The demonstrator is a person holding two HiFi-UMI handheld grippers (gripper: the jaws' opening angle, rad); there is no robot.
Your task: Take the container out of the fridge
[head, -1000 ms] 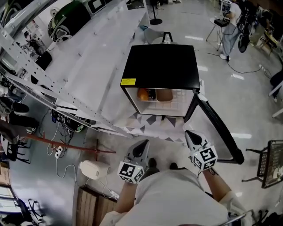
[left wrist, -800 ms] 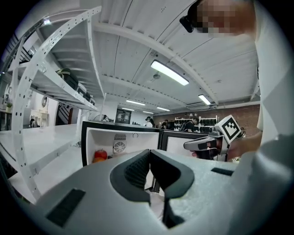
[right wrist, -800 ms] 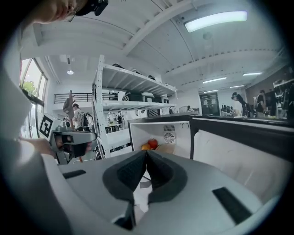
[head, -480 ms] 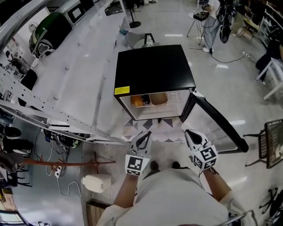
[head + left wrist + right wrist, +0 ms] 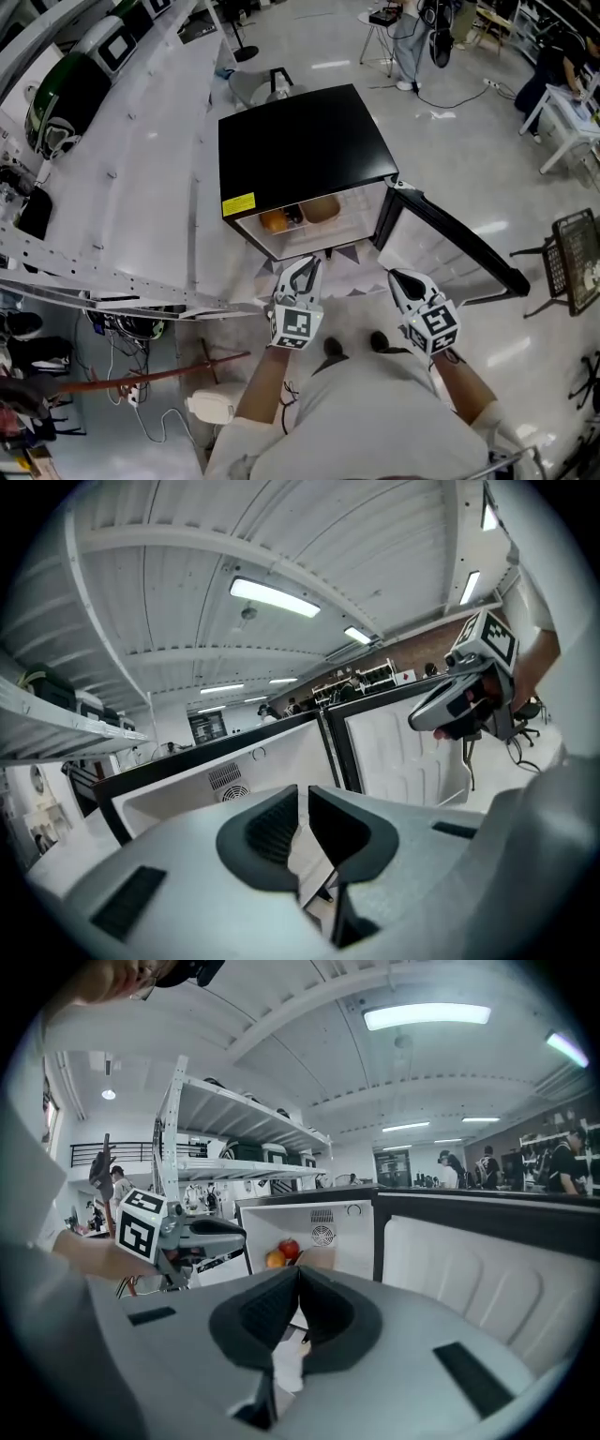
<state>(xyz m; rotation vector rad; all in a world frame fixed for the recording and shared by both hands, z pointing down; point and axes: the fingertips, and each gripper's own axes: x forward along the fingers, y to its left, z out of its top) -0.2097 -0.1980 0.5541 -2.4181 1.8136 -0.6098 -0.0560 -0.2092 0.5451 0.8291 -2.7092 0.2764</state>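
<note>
The small black fridge [image 5: 300, 150] stands on the floor with its door [image 5: 450, 248] swung open to the right. On its shelf sit a tan container [image 5: 322, 208] and an orange fruit [image 5: 275, 221]. The right gripper view shows the container [image 5: 321, 1258] beside an orange fruit [image 5: 274, 1259] and a red apple [image 5: 289, 1248]. My left gripper [image 5: 305, 272] hovers just in front of the fridge opening, its jaws starting to open from shut with nothing between them. My right gripper [image 5: 403, 279] is level with it near the door hinge, shut and empty.
A long white metal rack [image 5: 122, 187] runs along the fridge's left side. A patterned mat [image 5: 309, 262] lies before the fridge. A black wire basket [image 5: 577, 258] stands at the far right, people and stools at the back. Cables and a white box [image 5: 211, 405] lie lower left.
Both grippers have moved forward toward the fridge opening, the left one more. The fridge now sits nearer and more to the left in the head view.
</note>
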